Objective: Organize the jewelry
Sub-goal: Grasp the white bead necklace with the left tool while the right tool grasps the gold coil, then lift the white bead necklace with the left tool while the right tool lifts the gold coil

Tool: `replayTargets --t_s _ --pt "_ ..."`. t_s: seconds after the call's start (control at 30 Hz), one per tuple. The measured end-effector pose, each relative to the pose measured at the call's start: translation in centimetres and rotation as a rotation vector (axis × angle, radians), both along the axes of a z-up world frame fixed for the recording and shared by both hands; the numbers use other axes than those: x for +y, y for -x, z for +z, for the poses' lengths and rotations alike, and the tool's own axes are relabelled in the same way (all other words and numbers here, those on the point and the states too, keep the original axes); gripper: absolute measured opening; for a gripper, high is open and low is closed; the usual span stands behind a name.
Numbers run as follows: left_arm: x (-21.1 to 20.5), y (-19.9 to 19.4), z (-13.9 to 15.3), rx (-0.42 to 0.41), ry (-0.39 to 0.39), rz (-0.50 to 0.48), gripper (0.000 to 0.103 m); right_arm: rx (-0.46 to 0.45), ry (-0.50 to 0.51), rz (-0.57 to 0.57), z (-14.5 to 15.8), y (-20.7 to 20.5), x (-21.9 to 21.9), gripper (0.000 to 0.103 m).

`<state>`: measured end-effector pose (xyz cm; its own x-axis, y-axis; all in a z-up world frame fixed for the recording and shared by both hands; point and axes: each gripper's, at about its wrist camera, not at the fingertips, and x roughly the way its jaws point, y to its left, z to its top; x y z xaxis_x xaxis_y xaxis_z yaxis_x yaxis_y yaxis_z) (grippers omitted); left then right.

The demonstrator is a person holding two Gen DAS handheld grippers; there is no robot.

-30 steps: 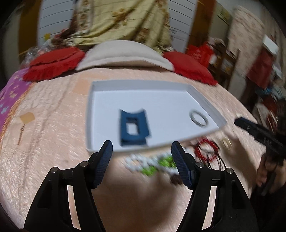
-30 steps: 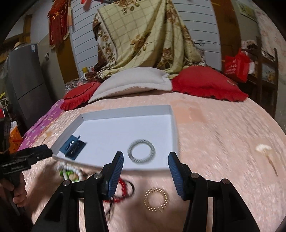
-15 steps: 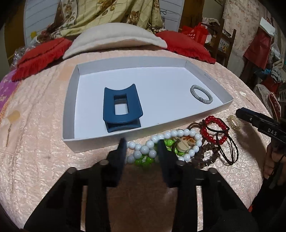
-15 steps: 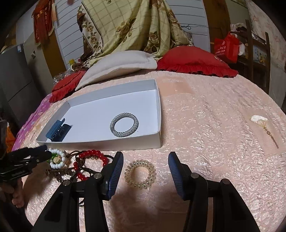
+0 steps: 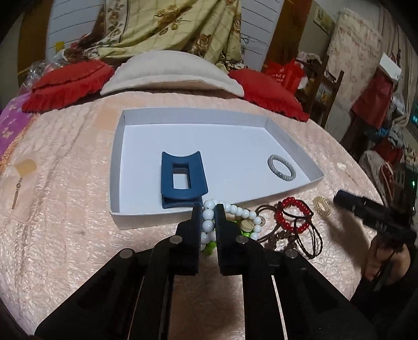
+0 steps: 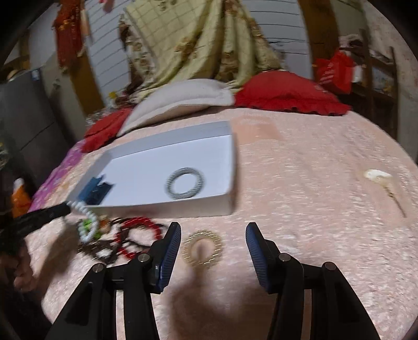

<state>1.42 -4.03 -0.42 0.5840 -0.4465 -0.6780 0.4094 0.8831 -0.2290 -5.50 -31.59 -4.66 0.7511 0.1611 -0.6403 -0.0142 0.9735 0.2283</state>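
Pink quilted bed, red cushions, white slatted wall.

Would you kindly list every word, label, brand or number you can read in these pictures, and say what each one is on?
No text can be read with certainty.
Right gripper: small white lettering on its black body, too blurred to read.
Red bag: white print, too blurred to read.
Wall poster: too small to read.
Fridge sticker: blurred, unreadable.
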Motion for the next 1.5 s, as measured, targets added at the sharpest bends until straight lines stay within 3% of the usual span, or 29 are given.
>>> replayTargets --t_s 0.07,0.13,0.3,0.47,0.67,0.77,0.9,1.03,1.3,1.5 --pt "0.2 -0.1 0.1 0.000 0.002 0.010 0.008 0.009 -0.012 0.084 -0.1 0.1 1.1 0.047" --pt "0.3 -0.1 0.3 -0.003 0.010 0.017 0.008 0.031 0.050 0.113 -0.4 0.4 2.2 0.046" --pt "0.4 -0.1 0.6 -0.013 0.015 0.018 0.008 0.056 0.128 0.045 -1.0 0.0 1.9 0.045" --pt "0.2 0.0 0.4 -0.012 0.005 0.014 0.008 0.124 0.141 0.046 -2.1 -1.3 1.8 0.041" --pt "0.3 0.0 0.4 -0.010 0.003 0.021 0.008 0.086 0.128 0.001 -1.1 -1.5 1.1 0.041" --pt "0.2 0.0 0.3 -0.012 0.000 0.018 0.008 0.143 0.152 -0.001 -2.0 -2.1 1.1 0.028" --pt "0.2 0.0 0.3 -0.013 -0.001 0.019 0.008 0.146 0.209 0.020 -2.1 -2.3 1.8 0.023" --pt "0.4 0.1 0.5 -0.019 0.012 0.021 0.008 0.135 0.220 0.043 -2.2 -2.4 2.2 0.010" --pt "0.9 0.3 1.0 -0.030 0.032 0.024 0.008 -0.006 0.160 0.055 0.0 -0.8 2.5 0.010" --pt "0.7 0.4 0.7 -0.029 0.006 0.034 0.008 -0.033 0.180 0.081 0.4 -0.4 3.7 0.010"
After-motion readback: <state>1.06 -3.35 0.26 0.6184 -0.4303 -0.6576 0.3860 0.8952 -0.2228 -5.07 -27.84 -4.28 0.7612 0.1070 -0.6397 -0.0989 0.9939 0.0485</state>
